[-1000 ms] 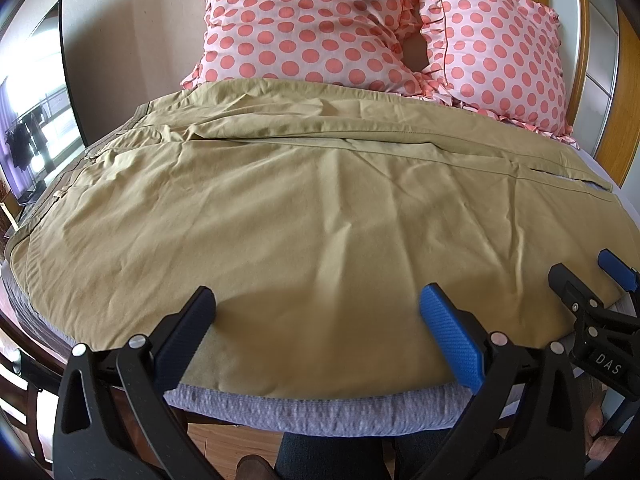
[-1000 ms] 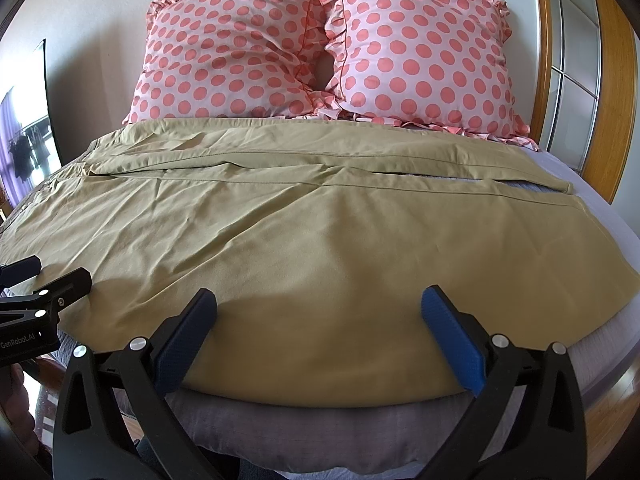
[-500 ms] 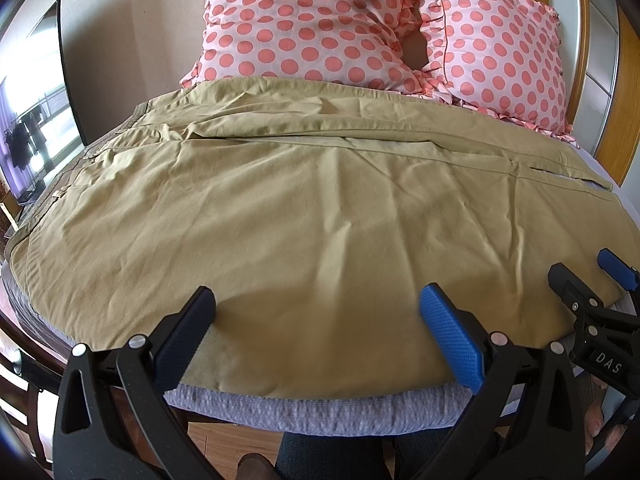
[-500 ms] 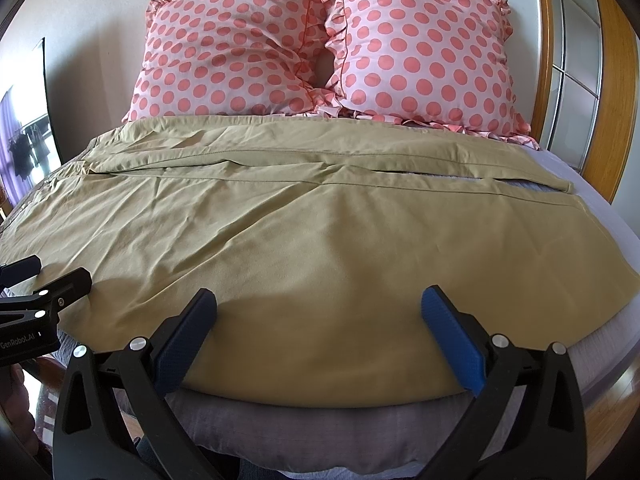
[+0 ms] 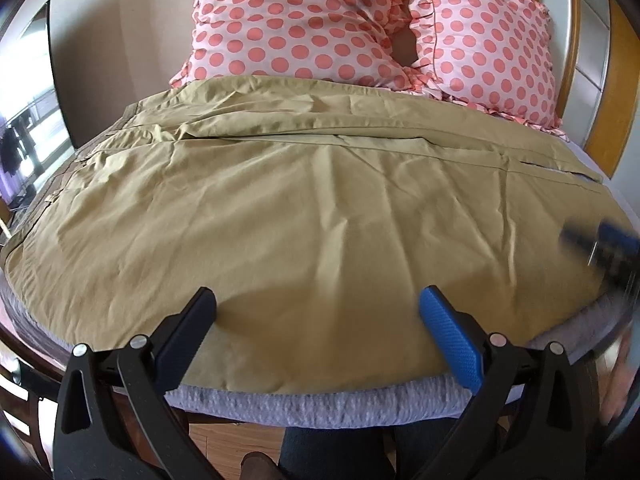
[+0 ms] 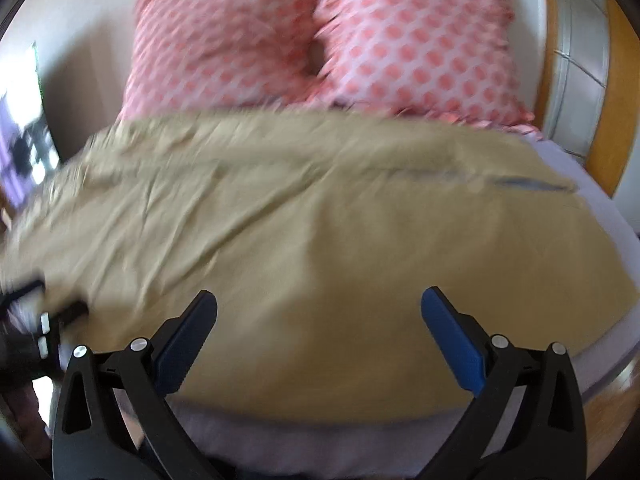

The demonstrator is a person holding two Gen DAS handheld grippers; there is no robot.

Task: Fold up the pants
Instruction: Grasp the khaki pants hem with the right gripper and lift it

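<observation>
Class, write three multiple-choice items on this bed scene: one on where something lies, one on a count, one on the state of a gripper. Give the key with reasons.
1. Where do the khaki pants lie?
A. spread on the bed
B. on the floor
C. draped on a chair

2. How many polka-dot pillows stand behind them?
A. one
B. two
C. four

3. What is the left gripper doing?
A. clamping the pants
B. open, holding nothing
C. clamping a pillow

Key:
1 A, the pants cover the grey mattress.
2 B, two sit side by side.
3 B, its fingers stand wide apart over the fabric.
</observation>
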